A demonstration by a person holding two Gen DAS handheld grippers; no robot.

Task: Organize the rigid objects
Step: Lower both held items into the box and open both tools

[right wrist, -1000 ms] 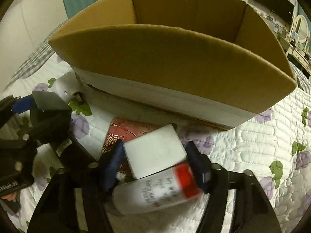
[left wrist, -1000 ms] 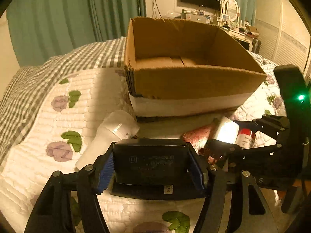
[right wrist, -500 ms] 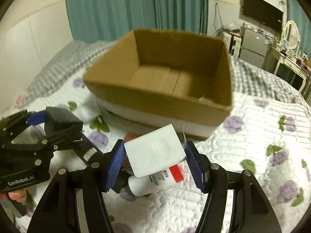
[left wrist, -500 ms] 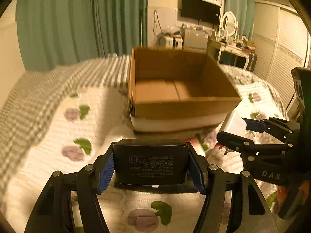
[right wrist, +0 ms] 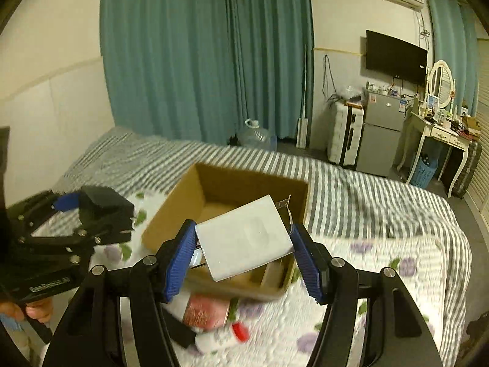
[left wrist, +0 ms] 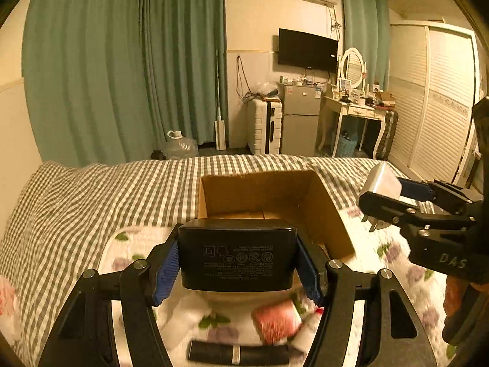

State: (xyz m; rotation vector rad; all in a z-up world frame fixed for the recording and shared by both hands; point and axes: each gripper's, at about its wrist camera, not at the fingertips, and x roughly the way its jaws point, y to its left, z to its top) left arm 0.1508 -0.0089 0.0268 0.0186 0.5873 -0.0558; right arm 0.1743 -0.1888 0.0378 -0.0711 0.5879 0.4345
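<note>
Left wrist view: the left gripper (left wrist: 238, 270) has its blue-padded fingers (left wrist: 166, 270) part-way apart and pressed on both ends of a black power adapter (left wrist: 237, 253), which is lifted clear of the bed (left wrist: 76, 202). The open cardboard box (left wrist: 324, 214) sits on the bed directly beyond the adapter. To the right of the box, the right gripper (left wrist: 394, 195) carries a white plug charger (left wrist: 382, 183) with its metal prongs pointing downward. On the quilt on the near side of the box lie a pink-red packet (left wrist: 275, 321) and a flat black bar (left wrist: 238, 356), both blurred. Right wrist view: the right gripper (right wrist: 244, 257) holds the white plug charger (right wrist: 244, 241) clamped between its half-open fingers (right wrist: 180, 260), in front of and above the cardboard box (right wrist: 189, 202). Left of the box, the left gripper (right wrist: 73, 214) holds the black power adapter (right wrist: 105, 208). Below the box's near wall lie the pink-red packet (right wrist: 206, 310) and what appears to be a white bottle with a red cap (right wrist: 221, 338), too blurred to confirm.
</note>
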